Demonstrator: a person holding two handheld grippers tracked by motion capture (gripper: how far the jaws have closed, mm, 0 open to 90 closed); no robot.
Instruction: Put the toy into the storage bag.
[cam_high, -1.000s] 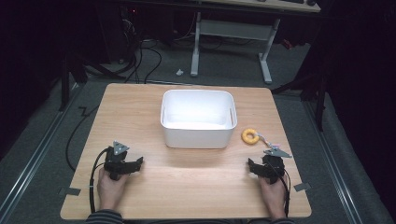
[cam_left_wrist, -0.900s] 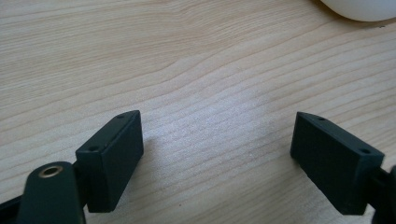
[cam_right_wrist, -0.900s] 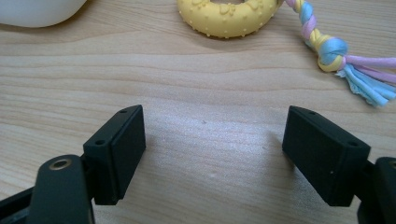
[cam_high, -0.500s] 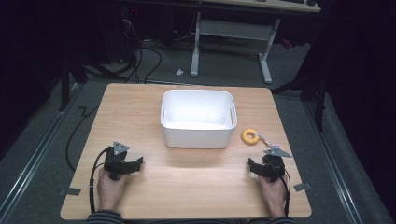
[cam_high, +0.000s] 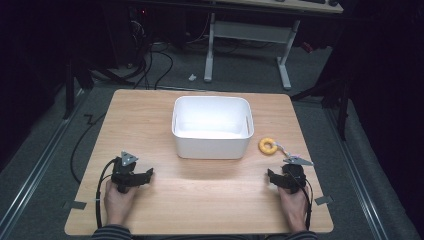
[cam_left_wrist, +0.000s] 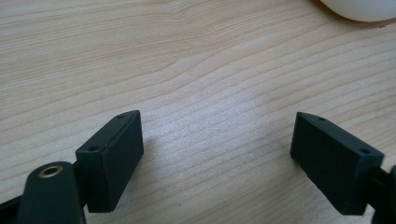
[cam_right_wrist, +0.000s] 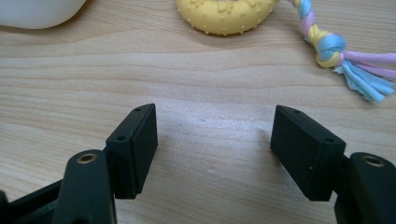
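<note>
At the near edge of the wooden table (cam_high: 200, 200), the person's two hands rest on the surface, each holding a set of black tongs low over the wood. The left gripper (cam_high: 146, 175) sits near the table's left front corner, and in the left gripper view its jaws stand wide apart with only bare wood grain between them. The right gripper (cam_high: 271, 176) sits near the right front corner, a grey three-cornered plate on top and a cable trailing back along the hand; in the right gripper view its jaws are likewise spread, holding nothing. Just beyond the right gripper lies a yellow ring toy (cam_high: 268, 145), bumpy on its surface, flat on the table and close beside the right wall of the tub. A braided rope tail (cam_right_wrist: 322, 42) in pink, blue and yellow runs off the ring and ends in a frayed tassel. Farther back, at the middle of the table, stands a white plastic tub (cam_high: 212, 145), upright and open at the top. Past the table's far edge, cables lie on the grey floor (cam_high: 160, 70) before a white desk frame (cam_high: 247, 35).
</note>
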